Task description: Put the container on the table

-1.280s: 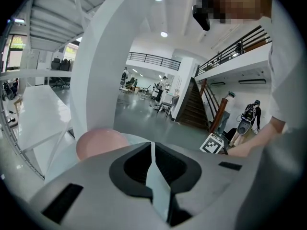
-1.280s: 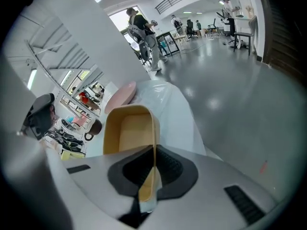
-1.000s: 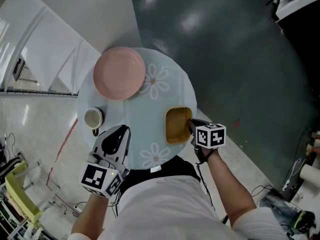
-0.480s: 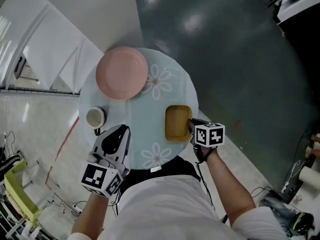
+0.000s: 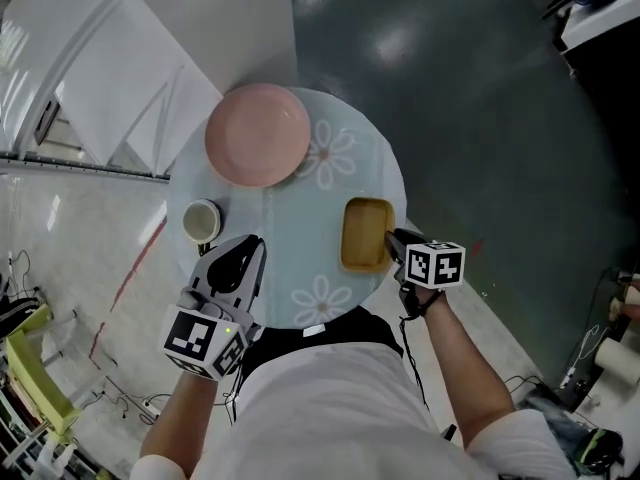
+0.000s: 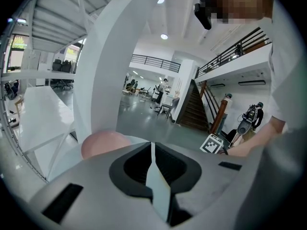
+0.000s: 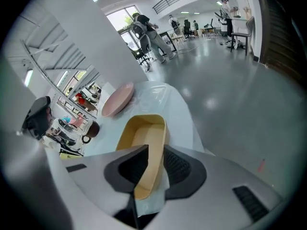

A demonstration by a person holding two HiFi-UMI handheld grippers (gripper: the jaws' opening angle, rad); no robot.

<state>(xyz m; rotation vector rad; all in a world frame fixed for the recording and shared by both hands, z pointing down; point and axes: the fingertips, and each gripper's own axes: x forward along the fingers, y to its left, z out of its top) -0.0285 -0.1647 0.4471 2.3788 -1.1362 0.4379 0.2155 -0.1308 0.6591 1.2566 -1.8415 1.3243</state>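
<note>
Now, nearest, the left gripper (image 5: 248, 253) is held with jaws together, empty. Just beyond, the container (image 5: 364, 230) is clamped by its wall in the right gripper (image 5: 391, 244). It appears set on the table (image 5: 290, 238), with only release left. Farthest, a pink plate (image 5: 257, 134) is seen.

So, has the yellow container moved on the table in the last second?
No. The yellow container keeps its spot near the table's right edge, at the same offset from the pink plate; only the camera shifted. The right gripper holds its rim.
</note>
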